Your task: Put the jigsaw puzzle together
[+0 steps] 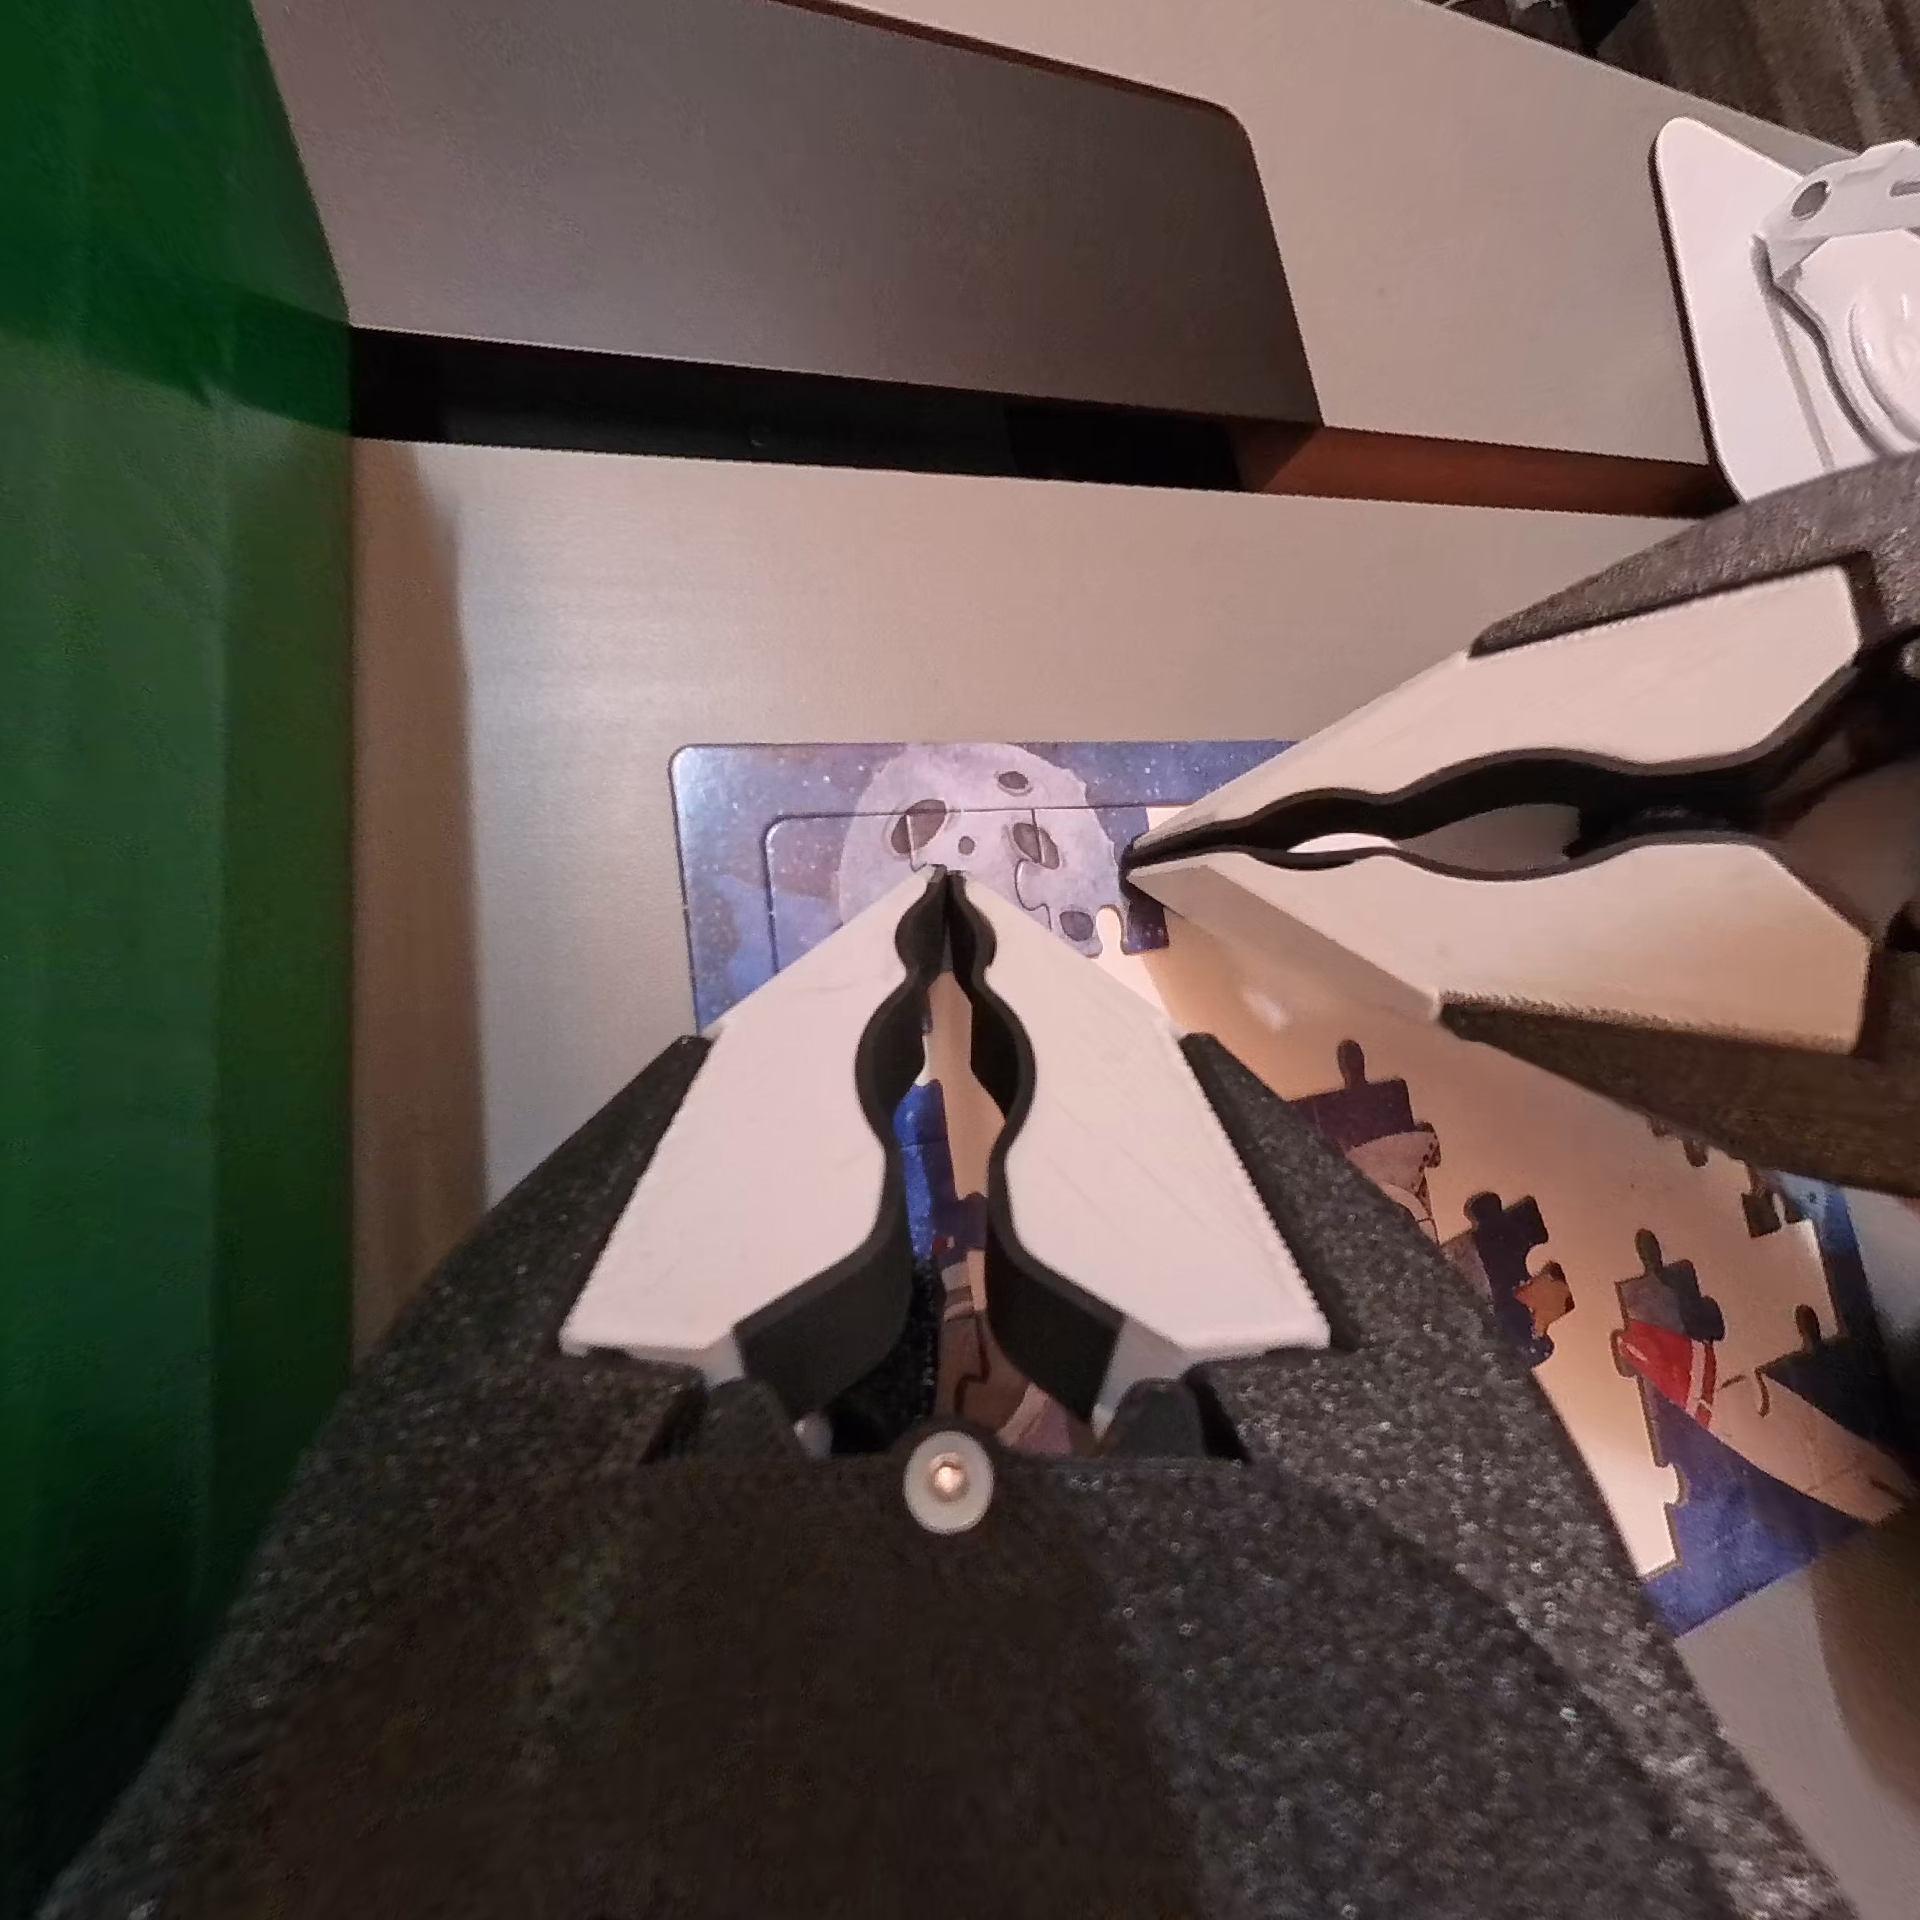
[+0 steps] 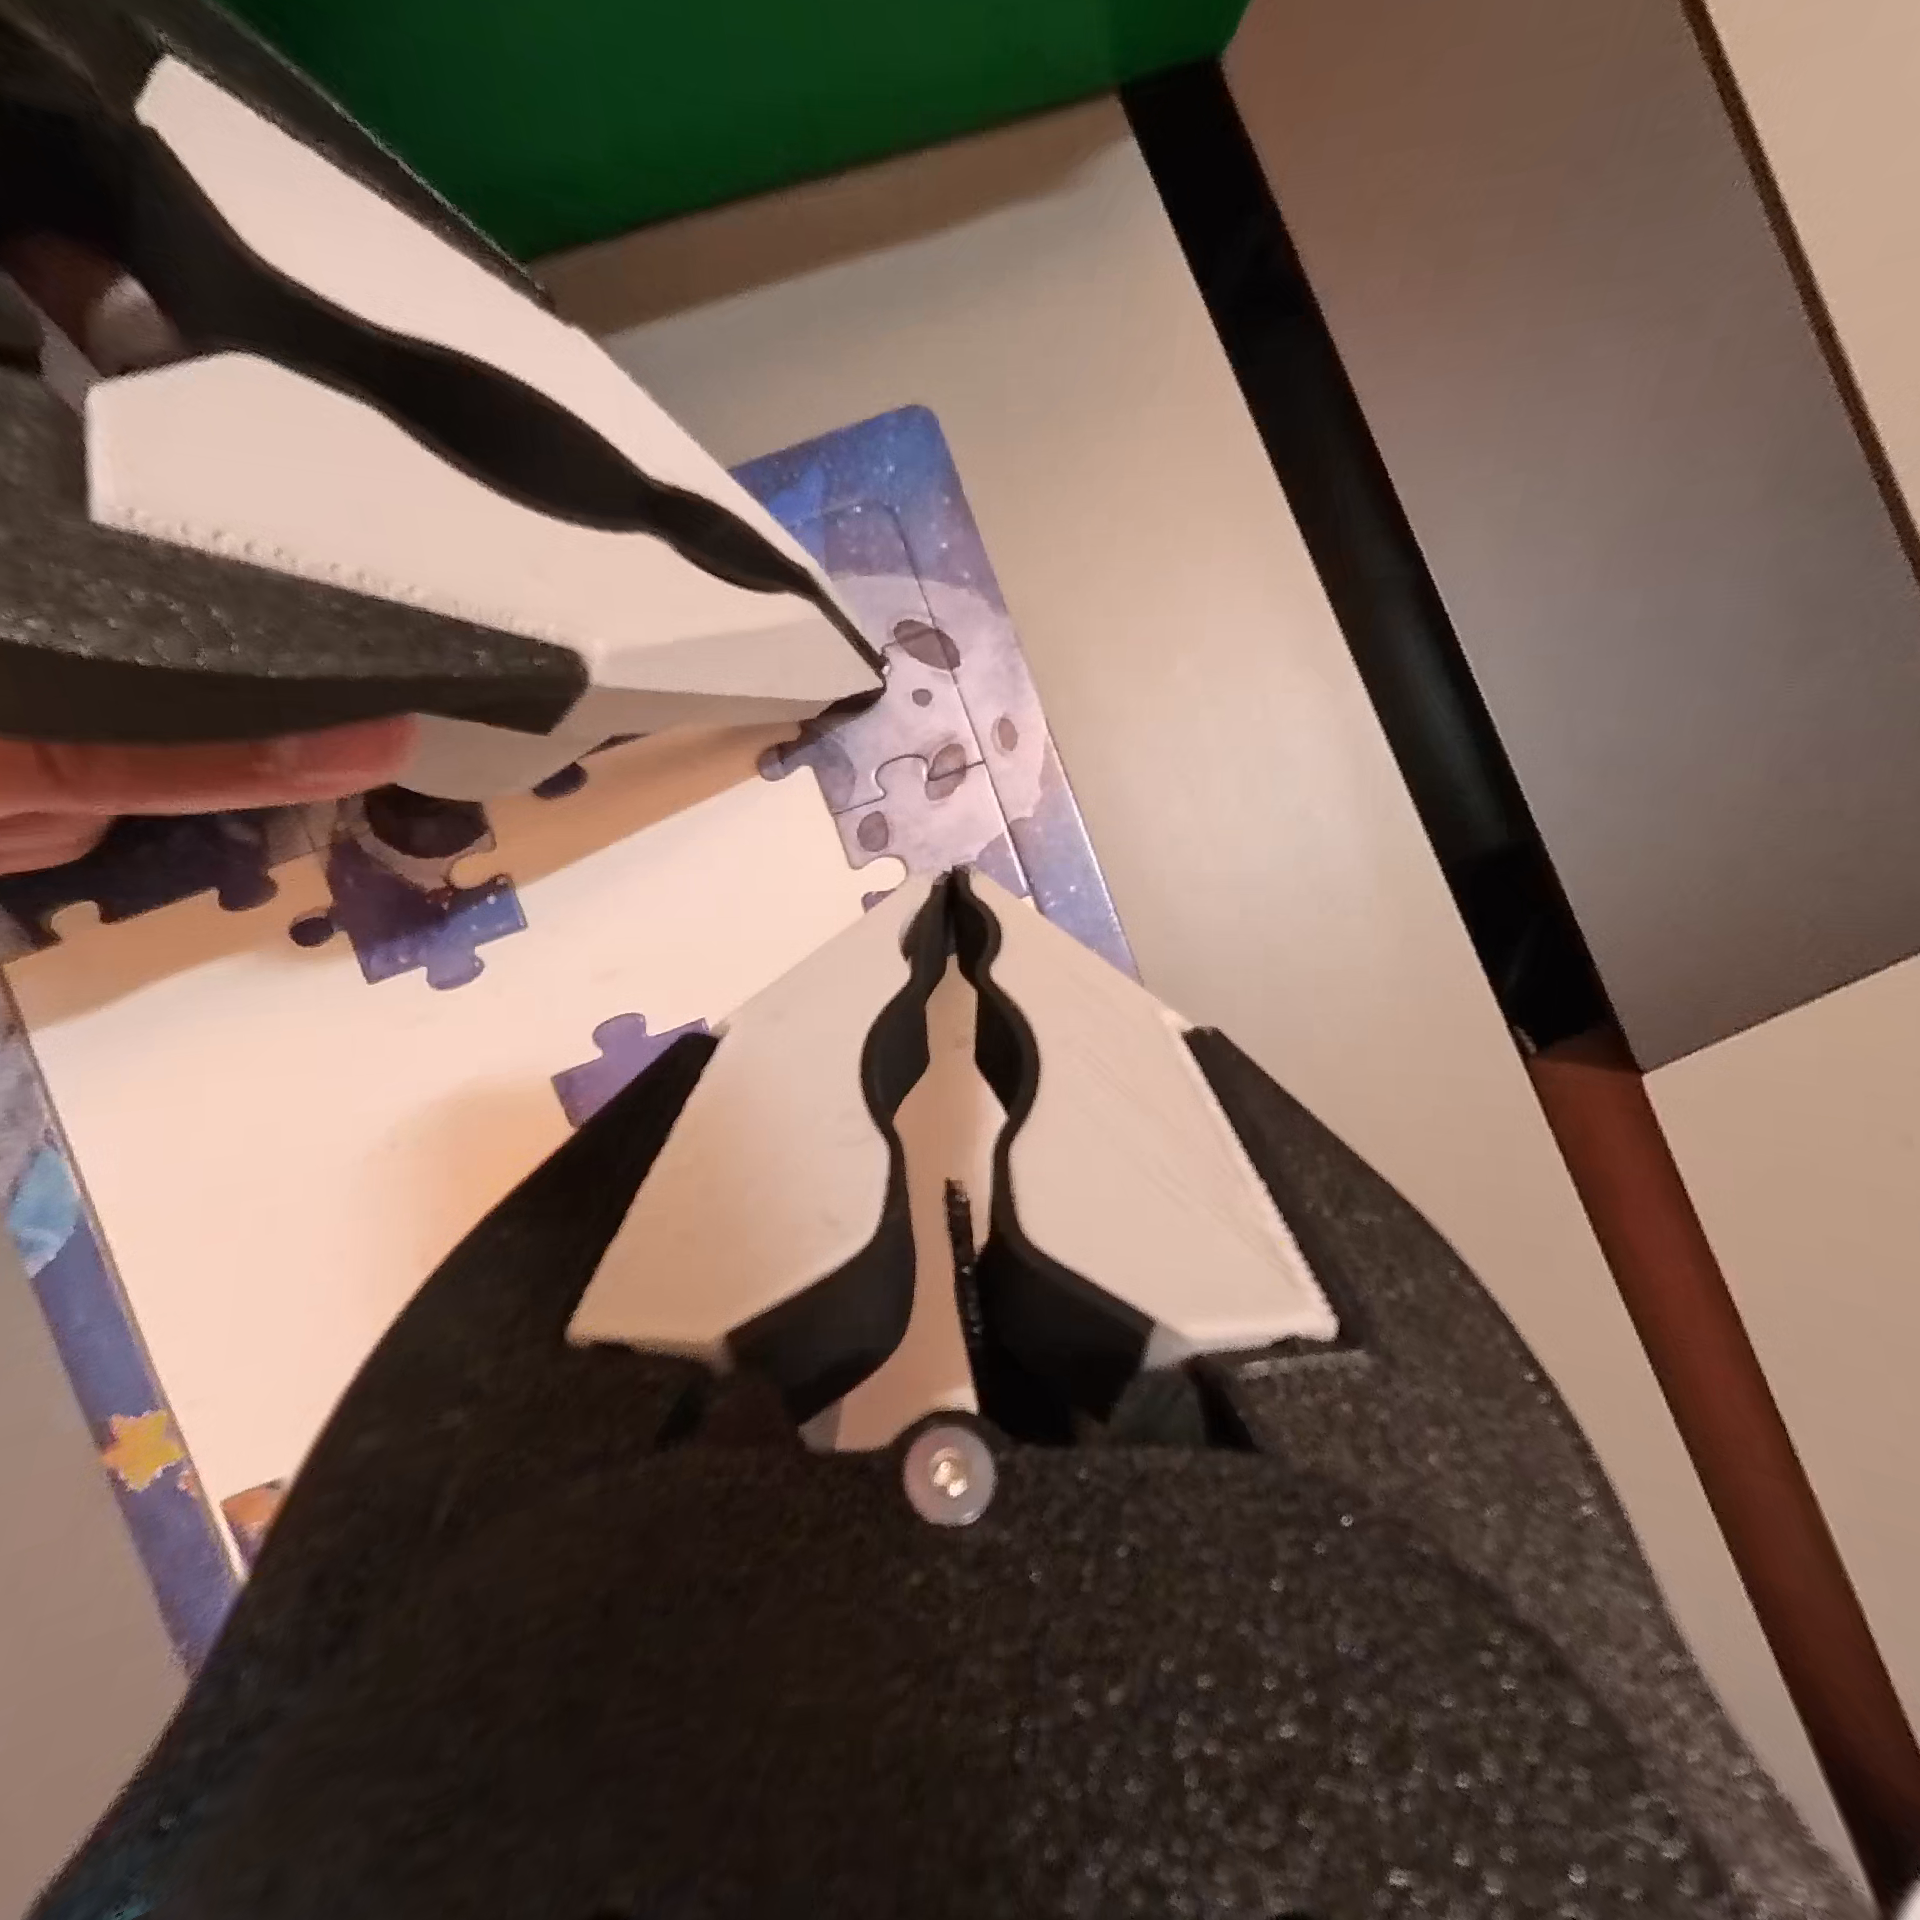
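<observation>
The jigsaw puzzle lies flat on the pale worktop. The left gripper and the right gripper are both clenched, empty, with tips on the moon pieces.
</observation>
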Action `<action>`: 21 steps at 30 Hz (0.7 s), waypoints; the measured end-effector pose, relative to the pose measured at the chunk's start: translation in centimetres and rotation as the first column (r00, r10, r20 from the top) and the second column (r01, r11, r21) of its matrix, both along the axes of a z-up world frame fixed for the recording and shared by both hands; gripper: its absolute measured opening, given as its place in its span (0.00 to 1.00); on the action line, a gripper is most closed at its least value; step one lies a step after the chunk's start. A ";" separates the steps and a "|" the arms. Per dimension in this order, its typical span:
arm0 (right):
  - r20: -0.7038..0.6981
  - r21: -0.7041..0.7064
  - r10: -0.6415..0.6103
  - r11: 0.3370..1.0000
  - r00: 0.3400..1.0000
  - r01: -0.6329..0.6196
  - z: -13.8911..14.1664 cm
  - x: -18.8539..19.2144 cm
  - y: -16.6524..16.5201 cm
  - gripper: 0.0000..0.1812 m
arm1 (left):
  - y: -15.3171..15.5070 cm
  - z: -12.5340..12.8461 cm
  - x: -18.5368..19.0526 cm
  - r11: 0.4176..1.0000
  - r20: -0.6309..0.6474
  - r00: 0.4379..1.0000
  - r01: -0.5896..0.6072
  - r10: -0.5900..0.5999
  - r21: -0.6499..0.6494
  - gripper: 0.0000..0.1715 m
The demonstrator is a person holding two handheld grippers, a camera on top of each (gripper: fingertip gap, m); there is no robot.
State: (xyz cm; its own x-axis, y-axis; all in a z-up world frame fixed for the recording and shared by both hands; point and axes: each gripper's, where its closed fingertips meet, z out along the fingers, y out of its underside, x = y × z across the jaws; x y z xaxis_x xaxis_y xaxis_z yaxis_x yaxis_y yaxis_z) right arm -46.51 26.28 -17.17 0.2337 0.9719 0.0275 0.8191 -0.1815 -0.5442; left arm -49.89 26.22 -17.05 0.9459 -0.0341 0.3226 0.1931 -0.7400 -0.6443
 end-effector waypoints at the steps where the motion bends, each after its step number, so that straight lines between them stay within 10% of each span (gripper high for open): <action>1: 0.010 -0.008 -0.001 1.000 1.000 0.001 0.3 0.1 0.1 0.00 | 0.0 0.0 0.0 1.000 -0.001 1.000 0.001 -0.001 0.000 0.00; 11: -0.403 0.061 0.056 0.998 0.913 -0.035 19.0 6.7 -6.3 0.03 | -0.1 1.0 -0.4 0.999 -0.065 0.998 -0.021 0.019 -0.027 0.02; 17: -0.461 0.005 -0.003 1.000 0.887 0.006 19.1 18.1 -13.0 0.10 | -1.8 12.8 0.3 0.969 -0.085 0.995 -0.024 0.046 0.247 0.08; 21: -0.416 0.013 -0.152 0.985 0.897 0.173 15.7 27.3 -14.6 0.17 | -6.4 16.1 1.6 0.965 -0.203 0.979 0.044 0.009 0.258 0.10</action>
State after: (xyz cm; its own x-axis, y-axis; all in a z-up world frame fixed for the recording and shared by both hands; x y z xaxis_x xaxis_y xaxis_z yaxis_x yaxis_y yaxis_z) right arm -19.20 11.64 -1.50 0.3884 0.9195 -0.0596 0.4811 -0.2576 -0.8379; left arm -48.28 19.81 -0.98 0.9886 -0.1087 0.1043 0.0287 -0.5439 -0.8386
